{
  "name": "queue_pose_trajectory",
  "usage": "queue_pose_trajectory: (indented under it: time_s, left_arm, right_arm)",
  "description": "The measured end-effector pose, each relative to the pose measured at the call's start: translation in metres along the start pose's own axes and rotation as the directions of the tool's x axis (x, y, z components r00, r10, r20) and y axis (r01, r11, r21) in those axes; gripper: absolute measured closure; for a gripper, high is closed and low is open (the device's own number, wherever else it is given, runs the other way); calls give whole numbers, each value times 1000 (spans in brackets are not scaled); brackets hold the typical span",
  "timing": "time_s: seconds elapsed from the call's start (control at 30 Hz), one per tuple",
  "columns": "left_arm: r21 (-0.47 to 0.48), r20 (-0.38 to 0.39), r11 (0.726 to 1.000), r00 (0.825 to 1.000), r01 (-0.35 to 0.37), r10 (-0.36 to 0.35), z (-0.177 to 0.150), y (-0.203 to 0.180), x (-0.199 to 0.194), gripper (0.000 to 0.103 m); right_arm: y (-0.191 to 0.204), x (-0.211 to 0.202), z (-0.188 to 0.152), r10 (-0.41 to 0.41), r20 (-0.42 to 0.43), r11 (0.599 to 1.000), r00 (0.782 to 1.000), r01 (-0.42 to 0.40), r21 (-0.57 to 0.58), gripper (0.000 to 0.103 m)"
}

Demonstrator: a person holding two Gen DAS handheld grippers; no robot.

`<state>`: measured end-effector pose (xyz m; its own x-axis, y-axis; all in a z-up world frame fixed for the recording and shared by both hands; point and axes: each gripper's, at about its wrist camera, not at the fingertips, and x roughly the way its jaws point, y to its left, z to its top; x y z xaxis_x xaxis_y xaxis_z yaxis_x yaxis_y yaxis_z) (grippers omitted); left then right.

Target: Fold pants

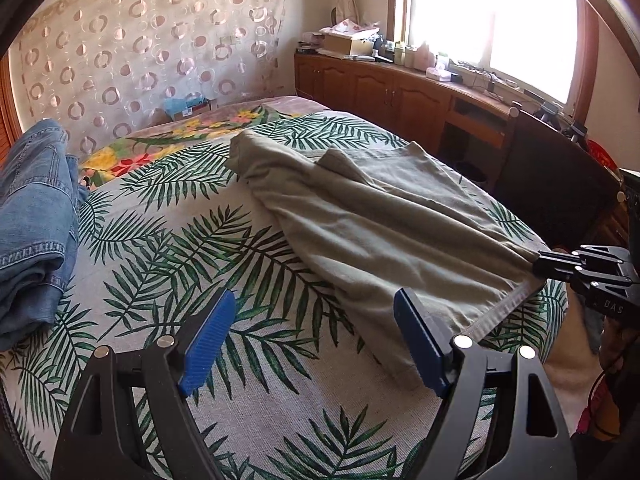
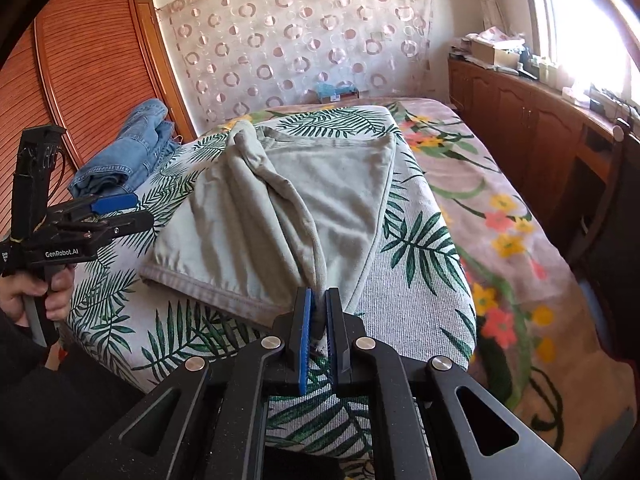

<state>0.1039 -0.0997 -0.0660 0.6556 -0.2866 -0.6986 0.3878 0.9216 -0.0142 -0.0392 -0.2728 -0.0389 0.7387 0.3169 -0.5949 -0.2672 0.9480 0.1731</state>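
**Two grippers, one pair of pants**

Right gripper (image 2: 317, 332): clamped on a hem corner of the grey-green pants (image 2: 280, 196), likely to pull it taut. Left gripper (image 1: 316, 344): spread wide, empty, beside the near hem. Pants lie on the leaf-print bedspread (image 1: 168, 248); folded jeans (image 1: 36, 216) beyond.

Leaf-print bed (image 1: 180, 248) under green pants (image 1: 384, 216), jeans (image 1: 32, 216)
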Motion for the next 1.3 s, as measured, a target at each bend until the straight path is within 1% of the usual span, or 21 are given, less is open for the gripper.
queue_pose_trajectory:
  time_s: [0.07, 0.2, 0.3, 0.43, 0.7, 0.93, 1.1, 1.3]
  left_arm:
    - [-5, 4, 1000, 1000, -4, 5, 1, 2, -1, 21]
    - [-4, 7, 1000, 1000, -5, 5, 4, 6, 0, 21]
    - [1, 9, 1000, 1000, -10, 10, 7, 6, 2, 21]
    - [2, 7, 1000, 1000, -15, 15, 13, 9, 7, 21]
    - [1, 10, 1000, 1000, -17, 17, 26, 16, 13, 21]
    - [0, 4, 1000, 1000, -13, 13, 30, 22, 21, 21]
    - [-13, -11, 1000, 1000, -18, 18, 29, 26, 27, 21]
    - [-25, -23, 999, 1000, -22, 21, 26, 30, 29, 21]
  right_arm:
    - [-1, -1, 5, -1, 8, 1000, 1000, 1, -2, 91]
    - [-1, -4, 14, -13, 37, 1000, 999, 13, -20, 79]
    - [0, -1, 28, -16, 58, 999, 998, 18, -40, 75]
    - [5, 10, 45, 1, 74, 997, 997, 4, -74, 75]
    - [24, 43, 76, 51, 67, 990, 996, -42, -136, 75]
    - [31, 83, 105, 111, 11, 982, 994, -108, -156, 75]
    - [30, 111, 121, 124, -30, 979, 992, -127, -160, 75]
    - [30, 127, 132, 129, -64, 976, 990, -138, -169, 75]
